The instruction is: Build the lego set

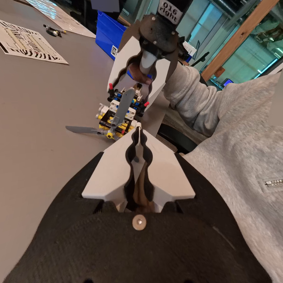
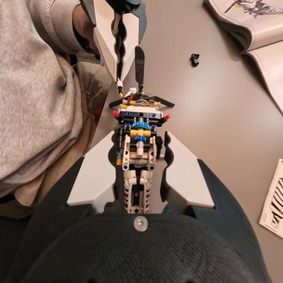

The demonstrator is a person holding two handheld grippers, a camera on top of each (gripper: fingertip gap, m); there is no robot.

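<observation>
Jaws of the left gripper (image 1: 138, 130) pinch a thin white pin (image 1: 139, 134) beside the lego model (image 1: 121, 113) on the table (image 1: 46, 122). Right wrist view: right gripper (image 2: 138, 147), its jaws straddling the model's body, apparently clamped. Misaligned pushing could bend the pin or tip the model.

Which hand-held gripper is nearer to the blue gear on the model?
Right. The right hand-held gripper straddles the model around the blue gear; the left hand-held gripper hovers beyond the grey propeller, holding a small white piece.
</observation>
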